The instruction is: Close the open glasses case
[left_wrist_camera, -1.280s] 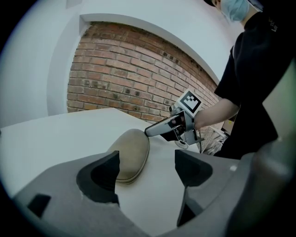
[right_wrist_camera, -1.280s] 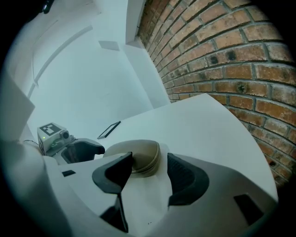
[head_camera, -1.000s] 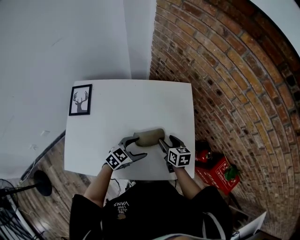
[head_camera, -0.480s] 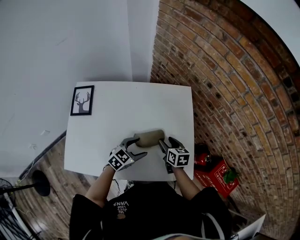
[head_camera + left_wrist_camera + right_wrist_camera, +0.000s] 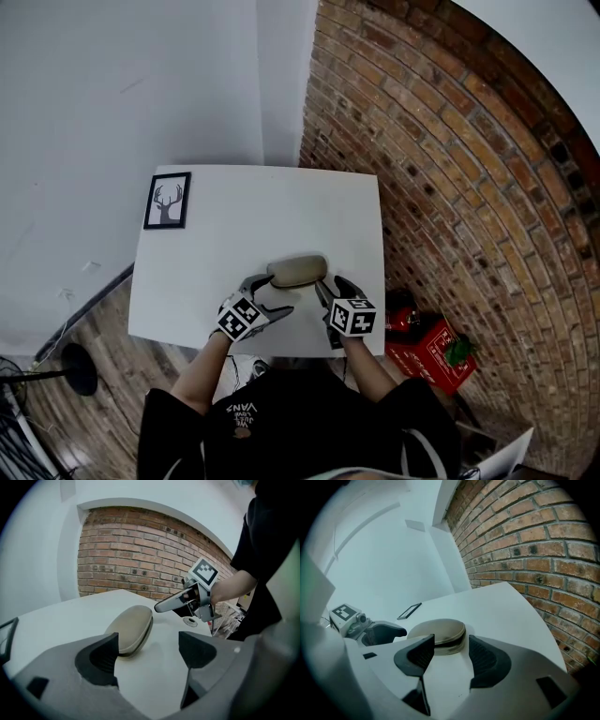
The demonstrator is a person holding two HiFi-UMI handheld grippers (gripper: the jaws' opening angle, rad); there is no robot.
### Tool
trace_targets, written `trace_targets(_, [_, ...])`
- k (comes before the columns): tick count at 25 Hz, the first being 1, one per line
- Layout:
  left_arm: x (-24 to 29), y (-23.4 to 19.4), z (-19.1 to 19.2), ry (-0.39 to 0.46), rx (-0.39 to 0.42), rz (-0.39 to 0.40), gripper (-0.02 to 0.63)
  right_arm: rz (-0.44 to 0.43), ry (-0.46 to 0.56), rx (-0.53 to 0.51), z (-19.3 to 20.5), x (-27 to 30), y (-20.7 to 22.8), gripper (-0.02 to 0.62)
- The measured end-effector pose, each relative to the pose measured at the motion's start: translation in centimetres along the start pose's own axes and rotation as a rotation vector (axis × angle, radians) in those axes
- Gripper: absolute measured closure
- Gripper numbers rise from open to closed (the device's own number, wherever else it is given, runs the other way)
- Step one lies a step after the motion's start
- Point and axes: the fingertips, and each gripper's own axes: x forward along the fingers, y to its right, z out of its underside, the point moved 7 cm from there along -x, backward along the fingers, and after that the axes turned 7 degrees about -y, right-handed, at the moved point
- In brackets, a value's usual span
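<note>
A shut beige glasses case (image 5: 298, 271) lies on the white table (image 5: 234, 216). The left gripper (image 5: 274, 295), jaws just widening, and the right gripper (image 5: 335, 284), jaws just narrowing, flank its near side. Both are spread and empty.

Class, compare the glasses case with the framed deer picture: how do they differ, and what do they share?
The glasses case is rounded and domed; the framed deer picture is a flat rectangle. The case is plain tan; the picture is black-framed. The case lies by the near edge; the picture lies at the far left corner. Both rest on the white table.
</note>
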Motion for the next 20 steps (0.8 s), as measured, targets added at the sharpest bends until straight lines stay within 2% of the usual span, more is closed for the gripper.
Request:
trace_targets(8, [-2.1, 2.2, 1.3, 0.044, -0.012, -0.072, 0.207, 0.021, 0.042, 0.019, 2.1, -2.7, -0.6, 0.374])
trace_targets(13, [-4.8, 3.9, 2.1, 0.096, -0.049, -0.113, 0.216, 0.012, 0.084, 0.005, 3.5, -4.8, -2.4, 0.403])
trace_targets(20, [-9.6, 6.5, 3.8, 0.187, -0.064, -0.235, 0.296, 0.014, 0.162, -0.022, 5.2, -7.9, -5.9, 0.507])
